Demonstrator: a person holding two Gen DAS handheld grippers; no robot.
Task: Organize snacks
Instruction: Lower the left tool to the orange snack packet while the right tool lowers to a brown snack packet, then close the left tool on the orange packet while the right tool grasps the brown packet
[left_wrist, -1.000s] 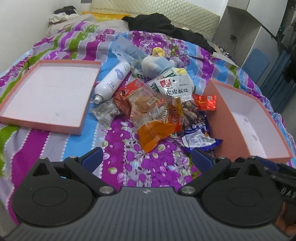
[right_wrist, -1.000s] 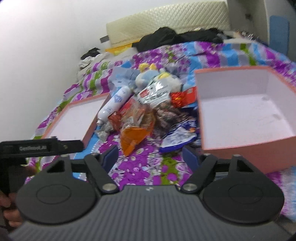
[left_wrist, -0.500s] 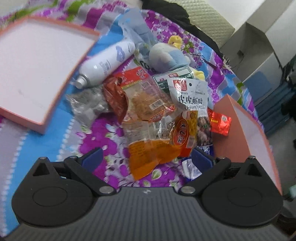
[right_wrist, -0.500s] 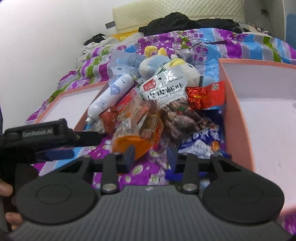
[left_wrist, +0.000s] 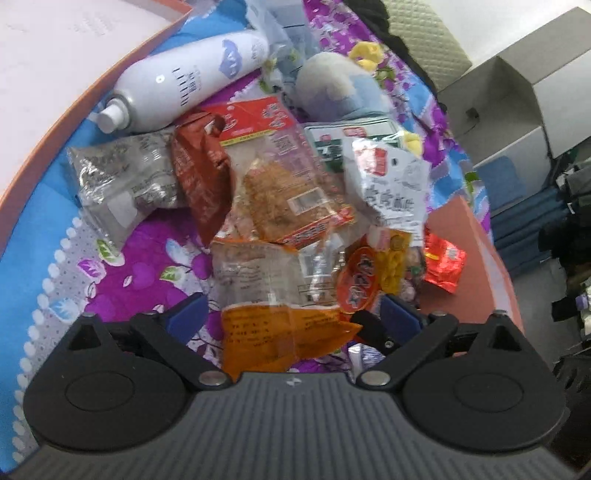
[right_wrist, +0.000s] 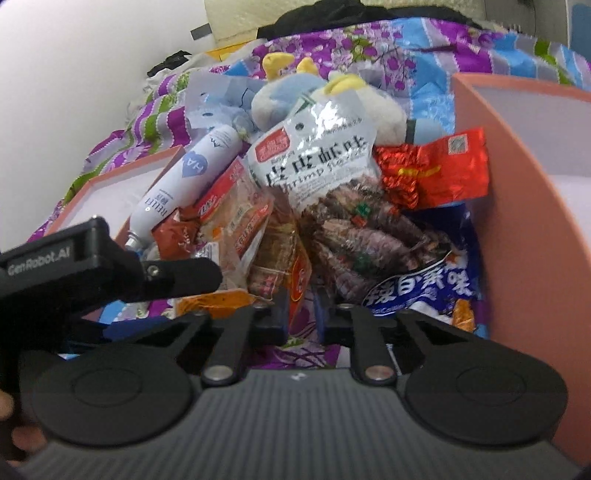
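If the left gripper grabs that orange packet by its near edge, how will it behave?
Probably floppy: the orange packet is thin, creased film, so it should sag from a pinch. It looks light, its contents lying flat. The glossy film may slip, and the packets overlapping its far end could drag along.

Both of the 2 wrist cameras look forward and steeply down along their own fingers, close over the same snack pile (left_wrist: 295, 221) on the bedspread (left_wrist: 140, 273), the left from its near-left edge, the right from beside the pink box (right_wrist: 524, 236), sharing the white bottle (right_wrist: 184, 184) and plush toy (left_wrist: 332, 85).
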